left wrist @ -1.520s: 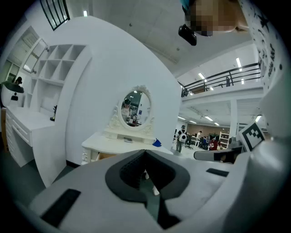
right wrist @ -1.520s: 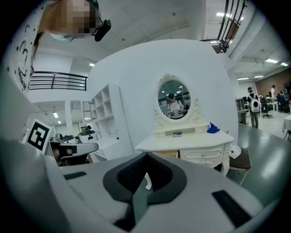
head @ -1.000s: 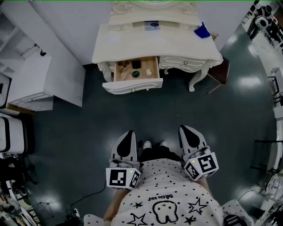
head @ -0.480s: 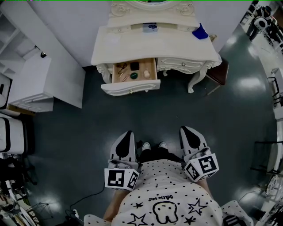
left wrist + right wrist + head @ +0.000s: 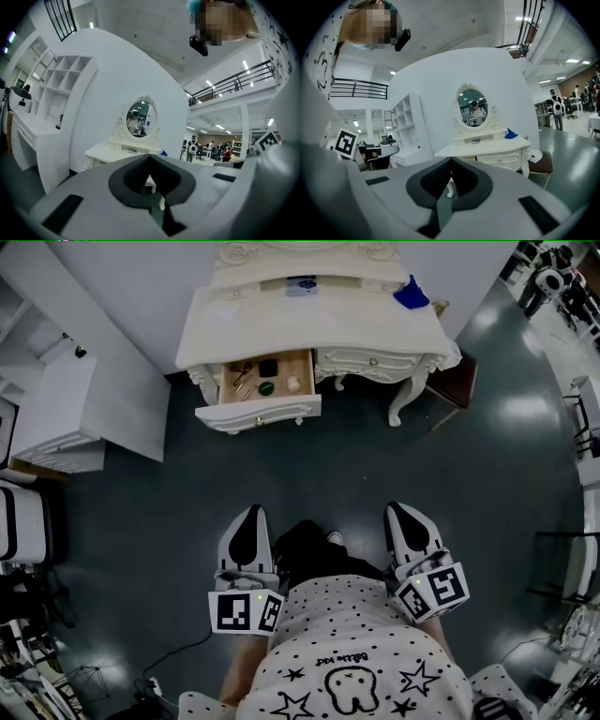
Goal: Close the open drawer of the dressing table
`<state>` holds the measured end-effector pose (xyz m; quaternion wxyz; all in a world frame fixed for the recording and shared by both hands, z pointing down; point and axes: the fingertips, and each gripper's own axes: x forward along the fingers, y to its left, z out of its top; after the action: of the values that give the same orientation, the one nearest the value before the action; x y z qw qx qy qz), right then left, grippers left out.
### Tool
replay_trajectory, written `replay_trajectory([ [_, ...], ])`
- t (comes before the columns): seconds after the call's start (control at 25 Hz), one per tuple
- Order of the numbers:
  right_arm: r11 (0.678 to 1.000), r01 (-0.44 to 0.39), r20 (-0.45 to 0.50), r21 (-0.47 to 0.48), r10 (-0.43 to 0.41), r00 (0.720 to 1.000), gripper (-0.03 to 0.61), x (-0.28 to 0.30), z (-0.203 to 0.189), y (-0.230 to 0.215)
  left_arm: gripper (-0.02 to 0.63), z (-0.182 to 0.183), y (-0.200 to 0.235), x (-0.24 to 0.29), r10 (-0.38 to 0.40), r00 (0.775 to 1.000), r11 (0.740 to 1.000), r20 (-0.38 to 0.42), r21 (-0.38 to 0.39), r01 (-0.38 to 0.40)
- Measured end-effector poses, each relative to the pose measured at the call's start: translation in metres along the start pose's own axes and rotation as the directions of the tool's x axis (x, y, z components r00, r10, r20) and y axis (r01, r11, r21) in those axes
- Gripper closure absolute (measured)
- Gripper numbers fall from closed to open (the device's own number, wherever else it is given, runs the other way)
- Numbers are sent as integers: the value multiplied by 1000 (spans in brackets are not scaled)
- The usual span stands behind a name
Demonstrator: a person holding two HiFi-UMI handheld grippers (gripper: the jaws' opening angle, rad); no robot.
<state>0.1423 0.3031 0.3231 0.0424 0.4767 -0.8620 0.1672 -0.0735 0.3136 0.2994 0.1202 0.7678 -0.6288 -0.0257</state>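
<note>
The task is hardly starting: the drawer [image 5: 265, 388] is standing pulled far out, and nothing is touching it. The person is standing on the dark floor [image 5: 141, 512], well apart from the dressing table [image 5: 375, 329], and is holding both tools close to the body. The left gripper [image 5: 249, 514] is showing its jaws pressed together with nothing between them, and the right gripper [image 5: 396, 510] is showing the same. So everything is left to do, I think: coming near, setting a gripper against the drawer front, and pushing it in until it is sitting flush.

The drawer is hanging on the table's left side, under the top, beside a closed drawer [image 5: 373, 362]. Its front is white and curved with a small knob, and its inside is pale wood. A few small items are lying in it, among them a dark square one and a green round one. They are lying low, so probably they are not blocking the closing.
</note>
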Motion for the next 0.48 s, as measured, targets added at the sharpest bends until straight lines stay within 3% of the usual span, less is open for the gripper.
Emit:
replay_trajectory([
  [0.2, 1000, 21, -14, 3, -21, 1000, 570, -4, -5, -14, 601, -3, -7, 6, 2, 1000, 1000, -6, 10, -2],
  [0.48, 1000, 14, -32, 9, -14, 999, 569, 31, -2, -20, 601, 5, 16, 34, 20, 1000, 1000, 6, 11, -21],
])
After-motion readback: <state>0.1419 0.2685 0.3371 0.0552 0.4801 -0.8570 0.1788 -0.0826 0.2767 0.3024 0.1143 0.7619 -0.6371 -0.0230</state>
